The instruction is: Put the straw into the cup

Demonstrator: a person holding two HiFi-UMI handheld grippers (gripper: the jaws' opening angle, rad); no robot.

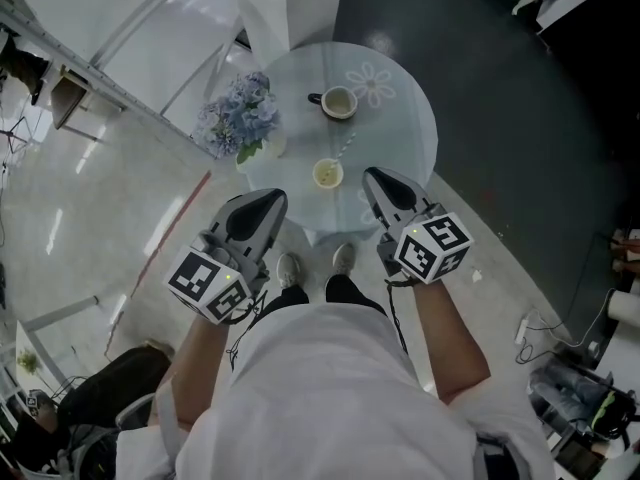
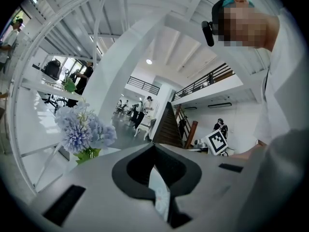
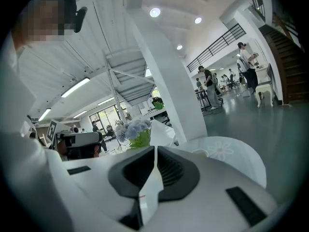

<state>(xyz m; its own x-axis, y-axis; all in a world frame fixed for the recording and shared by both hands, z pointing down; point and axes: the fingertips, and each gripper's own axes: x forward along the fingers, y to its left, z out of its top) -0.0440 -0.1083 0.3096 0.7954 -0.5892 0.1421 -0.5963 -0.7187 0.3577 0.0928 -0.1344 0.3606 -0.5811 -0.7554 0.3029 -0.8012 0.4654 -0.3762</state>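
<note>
Pale thin straw (image 1: 347,149), faint, lies flat on the round glass worktop (image 1: 410,128). It sits ahead of the right tool (image 1: 373,176) and slightly to its left, farther from the left tool (image 1: 277,197), so the right hand is nearer. Long axis runs away from the tools: near end by the cup of yellowish drink (image 1: 328,174), far end toward the handled mug (image 1: 340,102). Both tools clenched, tips together, nothing gripped. Next reach probably needs the right tool's jaws set across that axis.

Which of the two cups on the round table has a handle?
The farther cream mug, with a dark handle sticking out to its left in the head view. The small nearer cup has none.
</note>
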